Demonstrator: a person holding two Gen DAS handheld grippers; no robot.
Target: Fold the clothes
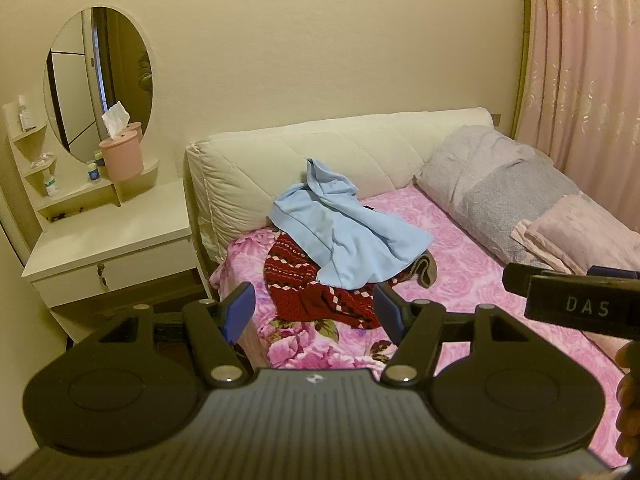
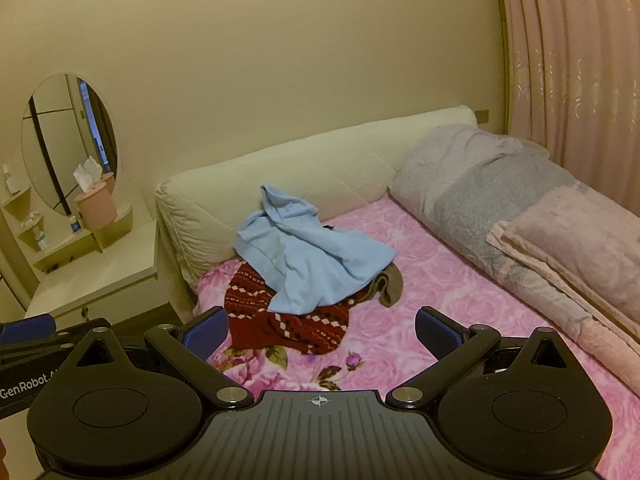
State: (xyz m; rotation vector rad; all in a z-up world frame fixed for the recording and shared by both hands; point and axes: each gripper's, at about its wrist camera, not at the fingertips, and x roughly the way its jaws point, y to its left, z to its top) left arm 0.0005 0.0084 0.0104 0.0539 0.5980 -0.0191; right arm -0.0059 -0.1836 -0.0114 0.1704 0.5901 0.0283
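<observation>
bed [image 2: 460,280]: pink floral cover | light-blue hoodie [image 2: 308,256] atop red patterned sweater [image 2: 292,324], near headboard [image 2: 304,168] | left claw [image 1: 312,308] agape, empty | right claw [image 2: 320,330] agape, empty

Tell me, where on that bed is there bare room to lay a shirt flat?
The pink sheet lies bare between the clothes pile and the rolled bedding. It is crowded by the headboard, where the pile sits.

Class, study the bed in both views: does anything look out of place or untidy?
Yes. A crumpled light blue top lies heaped over a red patterned sweater near the headboard, with a brownish cloth poking out. None is folded. Both grippers are open.
</observation>
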